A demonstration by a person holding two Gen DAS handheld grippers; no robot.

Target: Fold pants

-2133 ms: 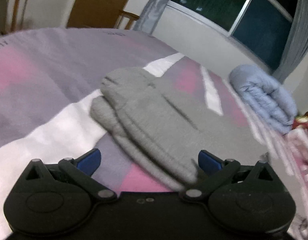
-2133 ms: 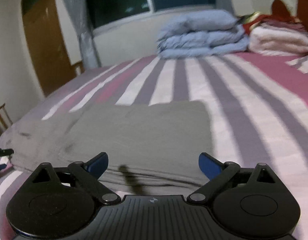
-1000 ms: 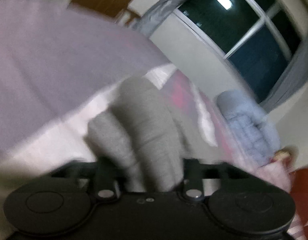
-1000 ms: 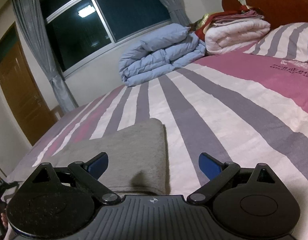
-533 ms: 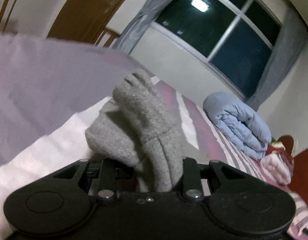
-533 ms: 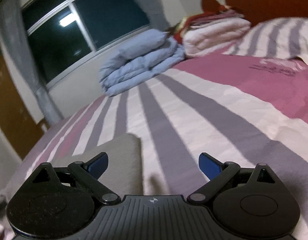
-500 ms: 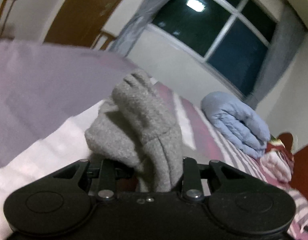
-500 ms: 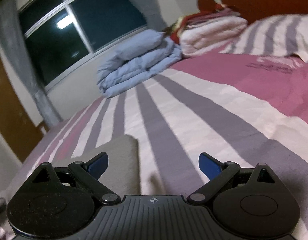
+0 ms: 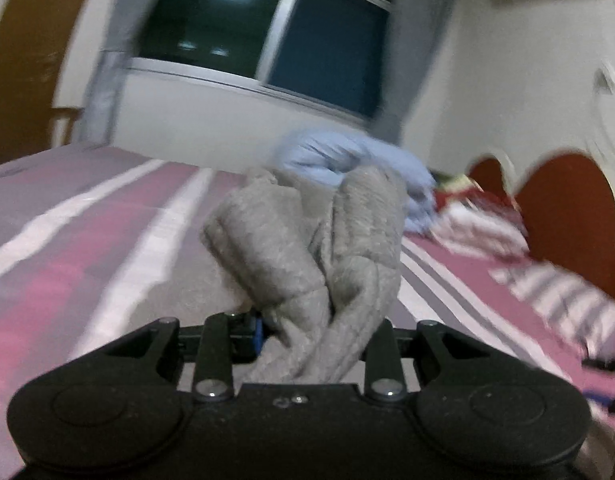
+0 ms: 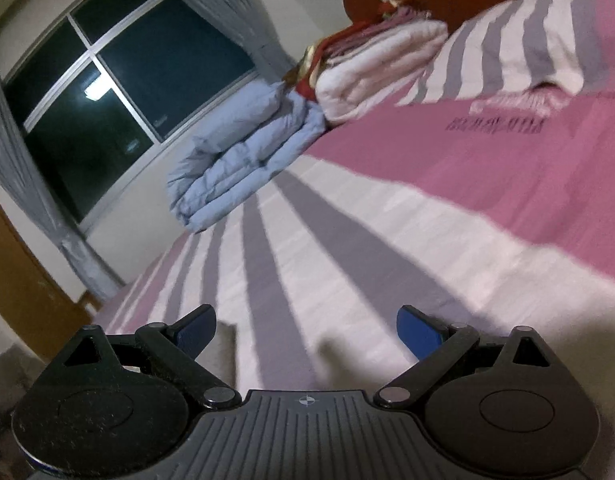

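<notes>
Striped pink, white and grey bed [image 10: 347,264] fills both views, dark window [image 10: 119,92] behind, blue duvet [image 10: 243,148] folded by the wall. Left tongs [image 9: 313,332] are clamped on the grey pants [image 9: 307,248], bunched up above the bed. Right tongs [image 10: 307,330] gape wide, holding nothing, a grey corner beside their left finger.

Right hand-held gripper [image 10: 307,330] spread wide above striped bedspread [image 10: 347,264].

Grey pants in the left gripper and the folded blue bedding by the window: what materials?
Grey pants: likely fleece or knit; matte, fuzzy nap, thick soft folds. Folded blue bedding: probably a filled quilt with smooth woven shell; puffy rounded layers, faint sheen.
</notes>
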